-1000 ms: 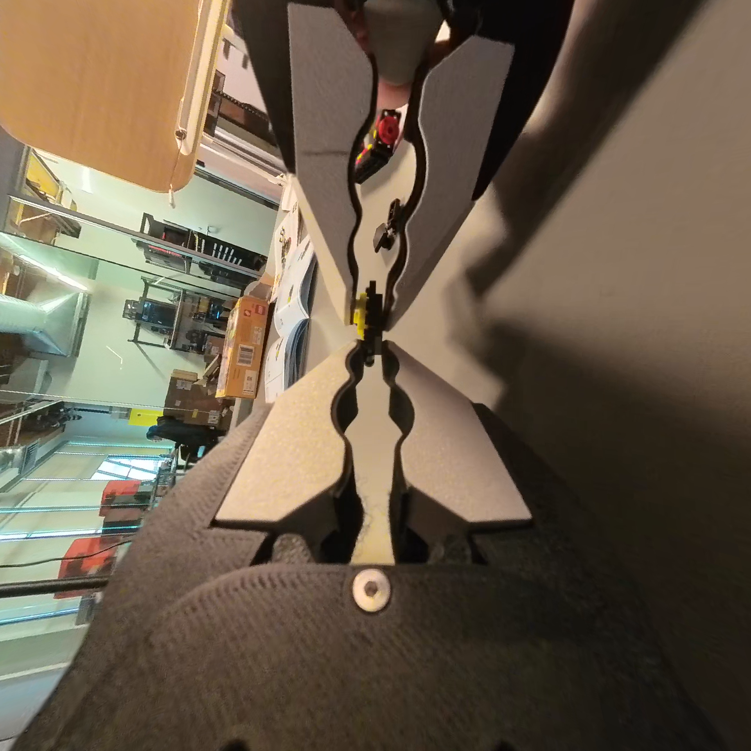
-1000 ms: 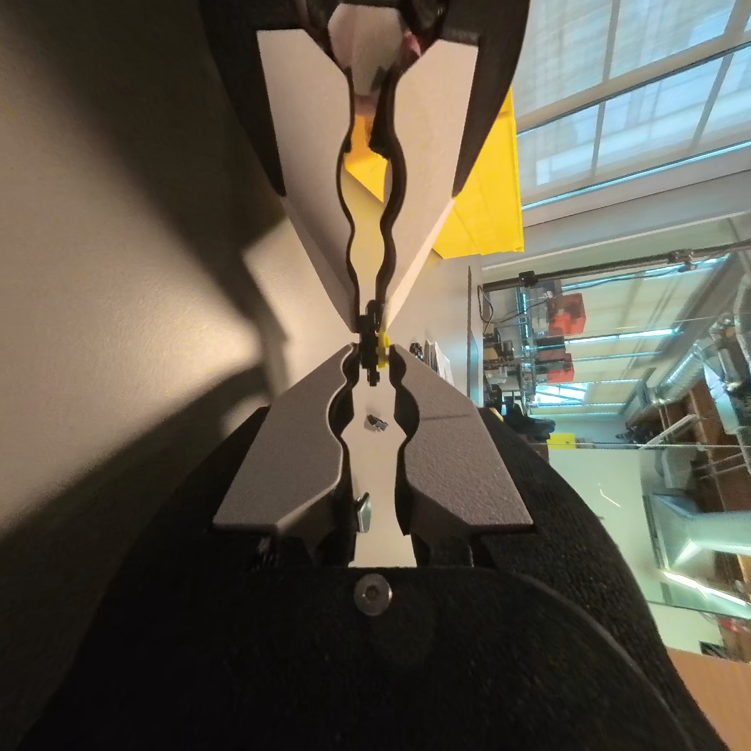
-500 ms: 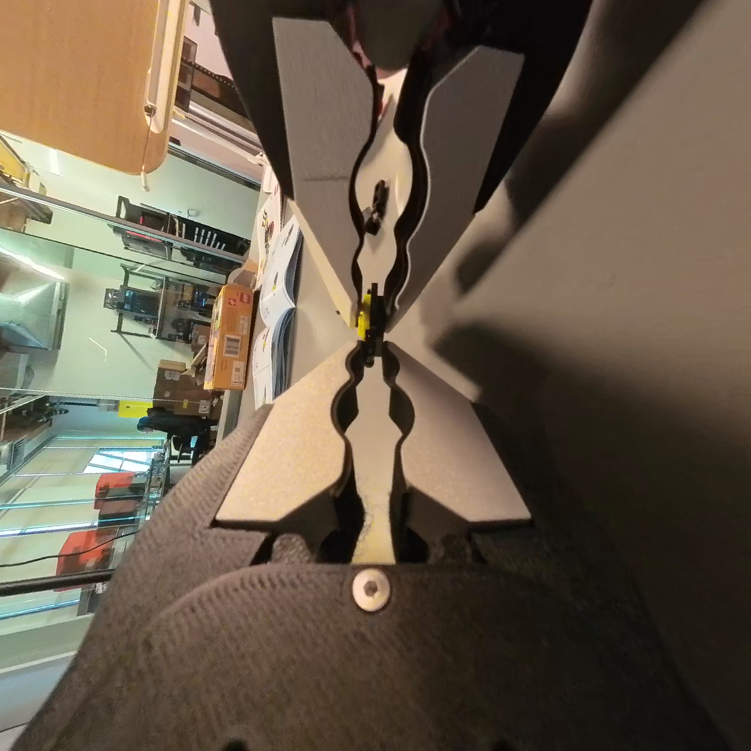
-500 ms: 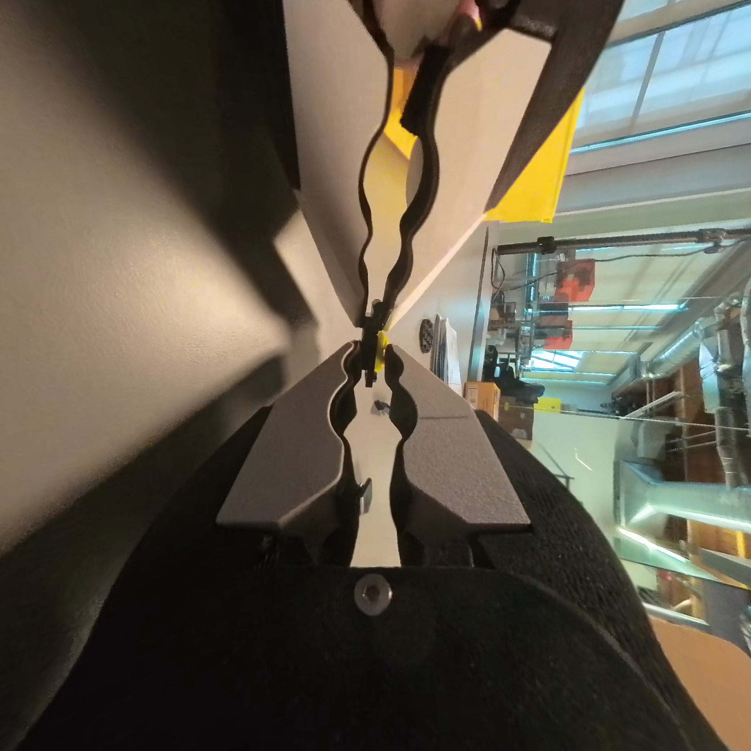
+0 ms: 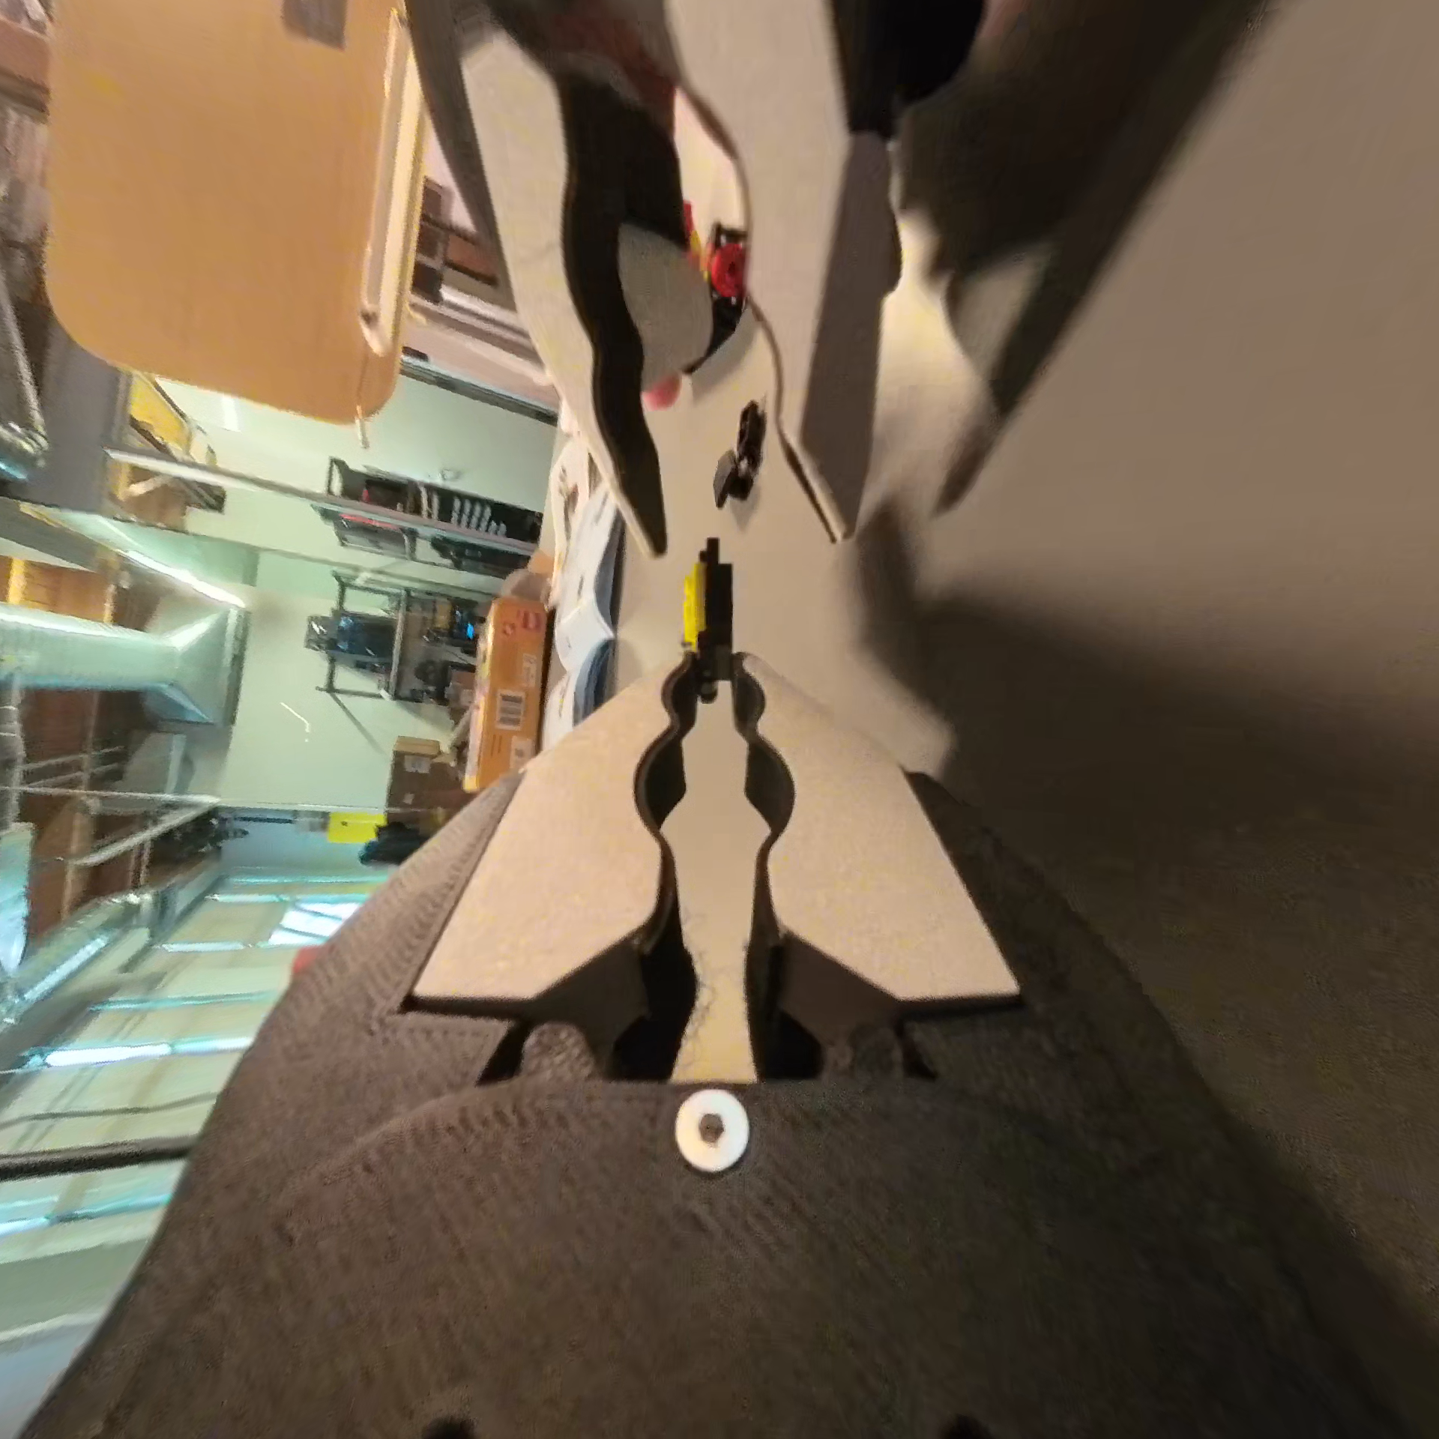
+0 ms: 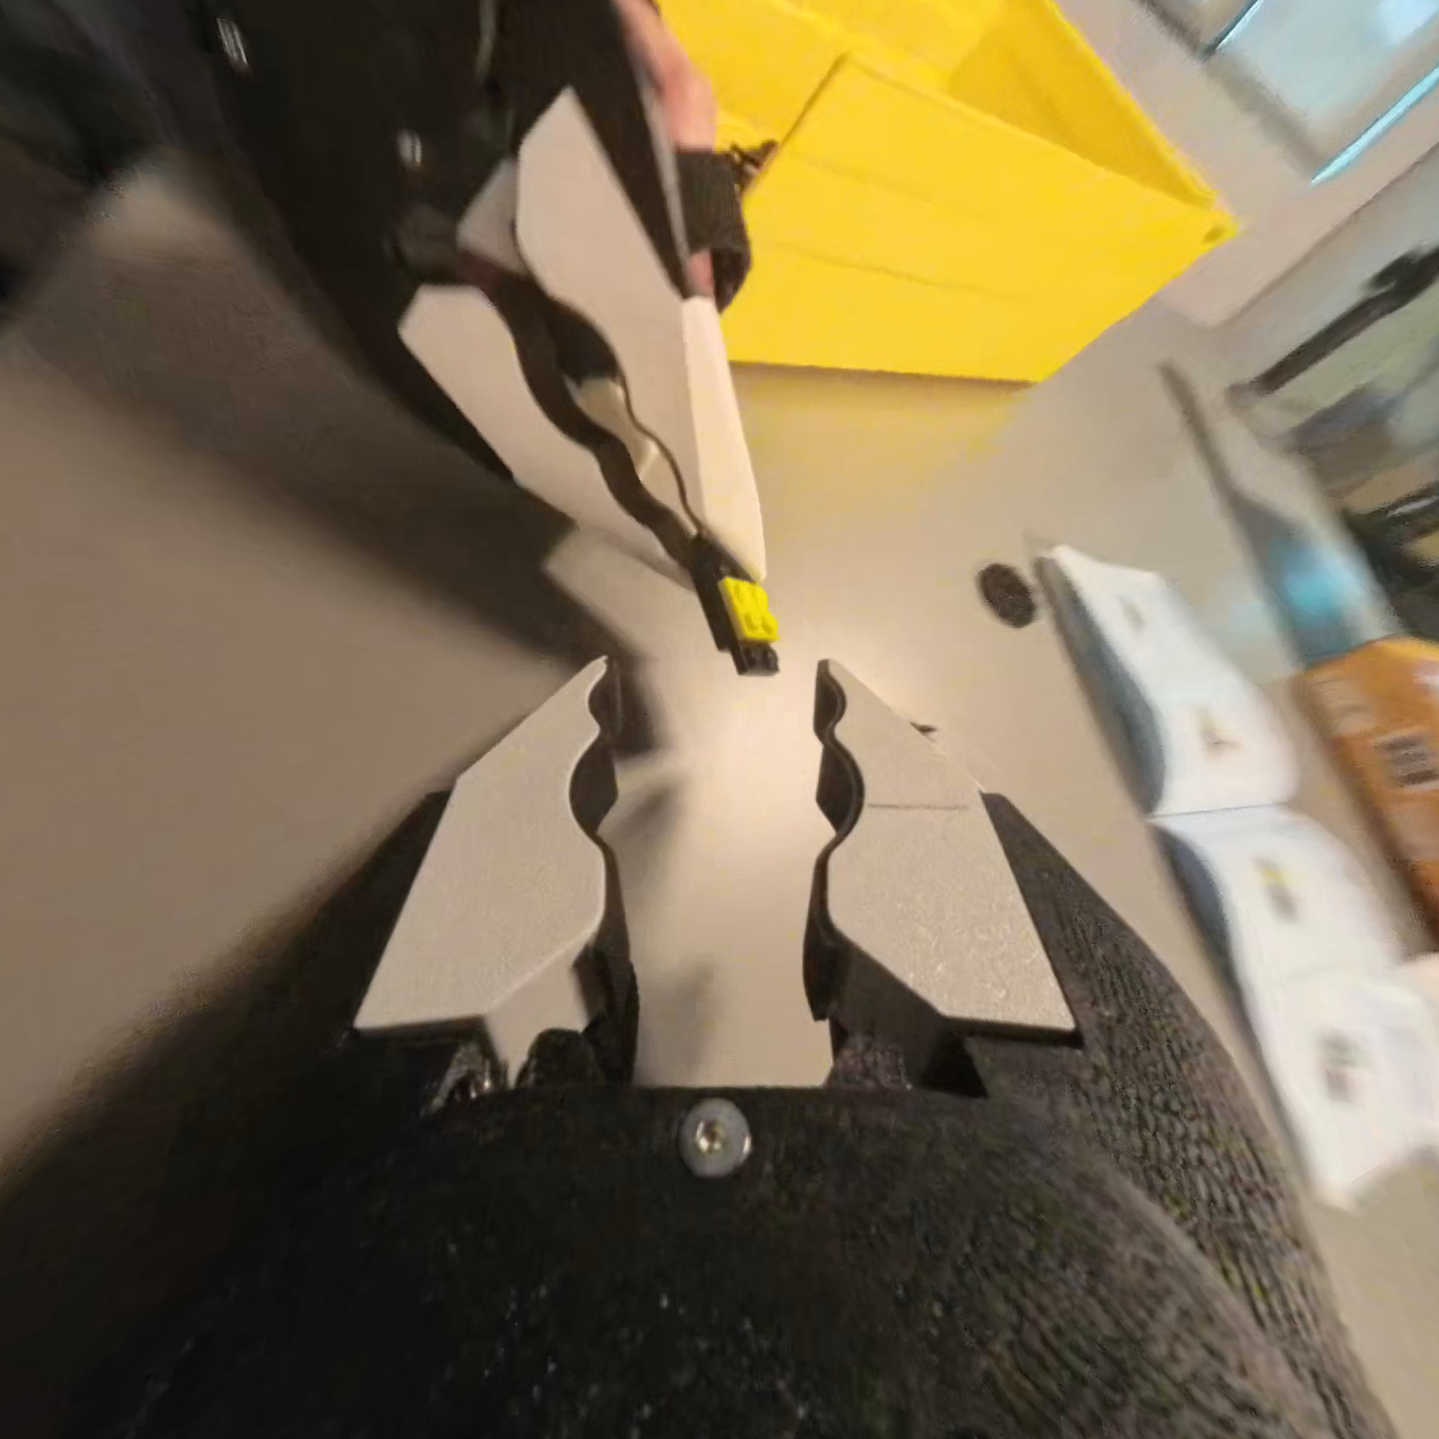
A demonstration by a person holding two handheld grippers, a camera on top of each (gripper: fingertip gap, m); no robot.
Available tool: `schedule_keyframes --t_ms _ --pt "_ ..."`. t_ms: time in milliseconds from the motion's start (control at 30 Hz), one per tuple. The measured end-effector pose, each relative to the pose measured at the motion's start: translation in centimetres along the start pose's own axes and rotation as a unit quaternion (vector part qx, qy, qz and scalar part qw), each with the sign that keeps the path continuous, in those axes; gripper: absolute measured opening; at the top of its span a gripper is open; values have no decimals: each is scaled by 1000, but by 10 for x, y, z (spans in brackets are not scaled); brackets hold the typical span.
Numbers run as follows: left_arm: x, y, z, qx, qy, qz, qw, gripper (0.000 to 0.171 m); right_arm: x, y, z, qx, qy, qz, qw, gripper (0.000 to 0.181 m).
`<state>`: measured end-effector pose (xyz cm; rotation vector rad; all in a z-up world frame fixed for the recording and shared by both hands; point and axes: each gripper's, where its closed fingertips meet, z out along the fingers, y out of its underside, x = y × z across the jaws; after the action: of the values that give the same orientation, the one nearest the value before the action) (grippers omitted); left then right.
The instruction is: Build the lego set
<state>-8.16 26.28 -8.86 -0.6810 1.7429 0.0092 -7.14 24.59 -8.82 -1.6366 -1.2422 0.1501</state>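
While my left gripper is clamped on the near end of the small lego assembly — a thin black plate with a yellow piece on one face — my right gripper stands spread wide, holding nothing. Seen from the left wrist, the assembly projects forward from my closed tips and is held above the pale grey table; the right gripper's two fingers lie just beyond its far end, parted to either side and not touching it. Seen from the right wrist, the same assembly juts from the tips of the left gripper toward the gap between my parted right jaws, its black end just short of them and the studs of the yellow piece facing the camera. Farther off on the table, in the left wrist view, lie a small loose black piece and, beyond it, a red and black sub-build, partly hidden behind one right finger. A yellow bin sits at the far side of the table in the right wrist view; to the right lie open instruction booklets and an orange box — both blurred. A round black piece rests just beside the booklets. The left wrist view shows a tan wooden board at upper left.
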Motion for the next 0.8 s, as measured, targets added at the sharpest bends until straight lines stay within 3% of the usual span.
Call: schedule_keyframes --t_ms 133,233,400,500,600,800 --pt "4 -18 2 36 -12 57 998 7 -7 -10 -10 38 -109 151 982 47" --pt "6 -28 2 58 -21 83 995 7 -14 -12 -13 47 -157 197 967 41" --pt "8 -34 2 71 -17 85 994 7 -18 -7 -13 41 -176 198 963 26" --pt "6 -36 2 76 -23 84 993 7 -13 -5 -11 40 -158 189 968 33" --pt "6 -38 2 79 -23 86 993 7 -17 -6 -11 38 -165 177 969 19" --pt "9 -39 2 84 -18 89 992 7 -20 -4 -12 30 -177 174 968 18"
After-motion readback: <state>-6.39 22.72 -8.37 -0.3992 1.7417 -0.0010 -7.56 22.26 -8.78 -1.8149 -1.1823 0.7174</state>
